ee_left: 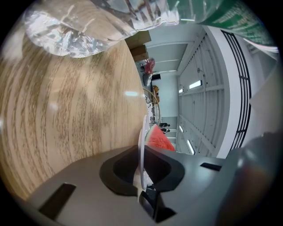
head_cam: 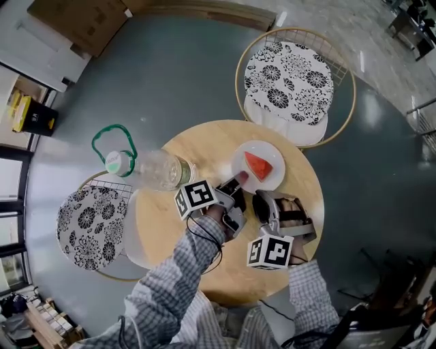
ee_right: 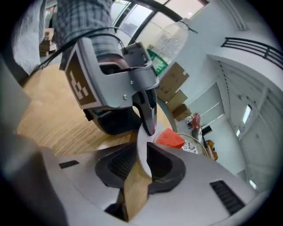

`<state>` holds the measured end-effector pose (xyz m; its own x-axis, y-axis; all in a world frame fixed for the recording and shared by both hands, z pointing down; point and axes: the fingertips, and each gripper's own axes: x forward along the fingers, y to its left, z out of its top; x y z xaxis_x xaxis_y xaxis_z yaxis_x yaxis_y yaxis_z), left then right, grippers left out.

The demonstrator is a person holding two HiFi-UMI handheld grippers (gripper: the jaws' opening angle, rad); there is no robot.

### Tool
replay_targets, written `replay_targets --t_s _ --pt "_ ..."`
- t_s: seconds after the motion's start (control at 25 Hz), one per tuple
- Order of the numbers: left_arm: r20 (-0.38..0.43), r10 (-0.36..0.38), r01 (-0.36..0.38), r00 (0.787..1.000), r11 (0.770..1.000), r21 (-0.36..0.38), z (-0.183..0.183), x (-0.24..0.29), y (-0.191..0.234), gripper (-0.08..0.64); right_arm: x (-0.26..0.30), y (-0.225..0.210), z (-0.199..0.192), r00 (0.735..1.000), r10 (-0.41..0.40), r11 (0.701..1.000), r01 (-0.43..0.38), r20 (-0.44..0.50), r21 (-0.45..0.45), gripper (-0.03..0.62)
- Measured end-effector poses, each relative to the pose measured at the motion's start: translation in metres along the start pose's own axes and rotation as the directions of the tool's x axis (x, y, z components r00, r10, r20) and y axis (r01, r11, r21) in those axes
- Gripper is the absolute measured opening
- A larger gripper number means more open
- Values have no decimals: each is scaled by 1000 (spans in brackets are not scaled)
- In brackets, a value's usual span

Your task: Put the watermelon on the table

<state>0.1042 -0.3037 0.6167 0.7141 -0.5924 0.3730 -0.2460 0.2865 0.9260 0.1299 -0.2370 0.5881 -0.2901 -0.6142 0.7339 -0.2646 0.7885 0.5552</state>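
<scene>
**Both claws at one plate:** Your left gripper (head_cam: 238,180) is clamped on the near rim of the white plate (head_cam: 274,155). The plate lies flat on the round wooden table (head_cam: 170,228), with the watermelon slice (head_cam: 257,165) on it, red flesh up. Your right gripper (head_cam: 261,199) meets the same rim just beside the left one. Its jaws stand a little apart with the rim between them, and its own view shows no firm pinch.

A large clear water bottle (head_cam: 155,169) lies on its side near the table's left edge, close to the left gripper's marker cube. The bottle's green carry loop (head_cam: 112,140) hangs out past the table over the floor. Two wire-framed chairs with black-and-white flowered cushions flank the table: the far chair (head_cam: 289,78) beyond the plate and the near chair (head_cam: 92,218) at the left.

The floor (head_cam: 184,68) is glossy grey, and a cardboard box (head_cam: 82,20) sits at the upper left.

The two grippers cover the plate's near edge. The left gripper view crops the bottle at the top. The dark shapes at the head view's lower right are too dim to identify.
</scene>
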Motion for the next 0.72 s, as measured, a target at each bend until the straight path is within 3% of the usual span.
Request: replay_targets --t_s 0.16,0.24,0.56,0.72 --pt "1 3 -3 1000 1000 -7 -1 0 1 31 5 4 0 999 -32 994 29 -27 -102 69" --pt "0 3 -3 1000 1000 -9 -1 -1 2 32 5 6 1 999 -32 993 28 -30 -116 26" --pt "-50 27 -24 998 998 64 -6 -1 -4 34 4 10 -3 999 3 998 -6 -54 -58 25" --pt "-76 -7 11 997 999 53 -10 -1 -11 124 5 11 -4 998 12 999 -15 -66 -45 25"
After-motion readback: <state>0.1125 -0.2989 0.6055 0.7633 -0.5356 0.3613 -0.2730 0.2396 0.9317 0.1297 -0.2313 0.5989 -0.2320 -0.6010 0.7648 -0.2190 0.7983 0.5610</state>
